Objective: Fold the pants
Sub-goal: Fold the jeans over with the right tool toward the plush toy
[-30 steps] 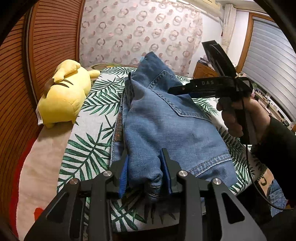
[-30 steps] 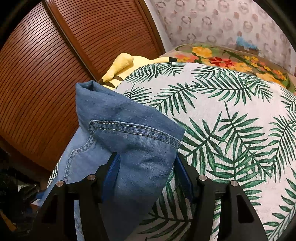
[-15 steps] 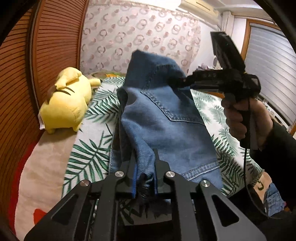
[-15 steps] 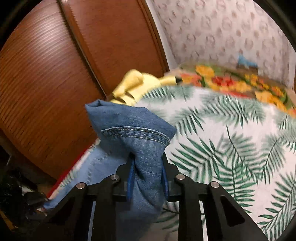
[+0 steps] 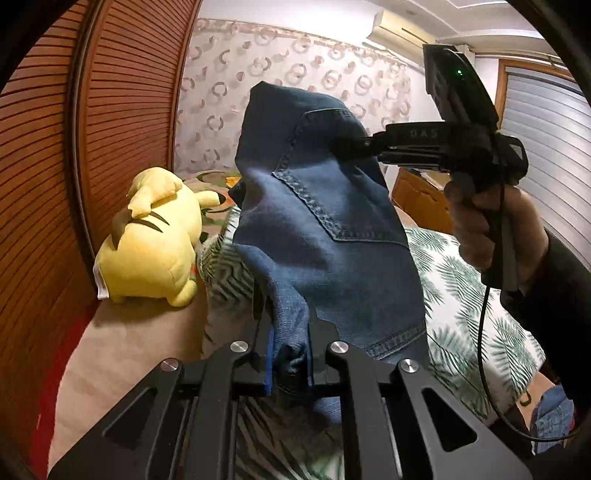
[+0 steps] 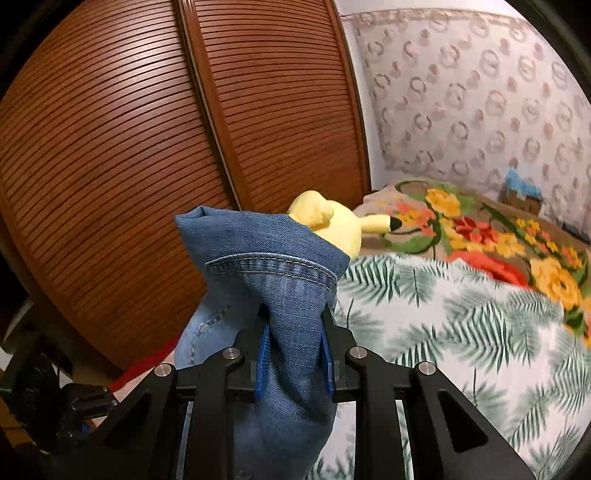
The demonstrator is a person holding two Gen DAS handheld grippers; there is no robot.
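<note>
Both claws have changed since a second ago: then their blue pads stood spread on either side of the denim, and the blue denim pants (image 5: 325, 236) lay mostly flat on the bed; now each claw is pinched on cloth and the pants hang lifted off the bedspread. The left claw (image 5: 290, 354) is pressed together on a bunched fold at the near end of the pants. The right claw (image 6: 295, 350) pinches a thicker wad of denim just below a stitched hem, and in the left wrist view the right claw (image 5: 347, 144) bites the far upper part of the garment, held by a person's hand (image 5: 491, 225) in a dark sleeve. The yellow plush toy (image 5: 151, 236) has stayed at the bed's edge beside the wardrobe.

Counted: two claws, one pair of pants, one plush toy, one hand in view.

Under the pants lies a white bedspread printed with green palm leaves (image 6: 461, 332); beyond it a brown blanket with yellow and red flowers (image 6: 480, 229) covers the far end of the bed. Brown slatted wardrobe doors (image 6: 147, 129) run along one side, wallpaper with ring patterns (image 6: 480, 92) covers the far wall, and a white air-conditioning unit (image 5: 400, 26) sits high near the ceiling.
</note>
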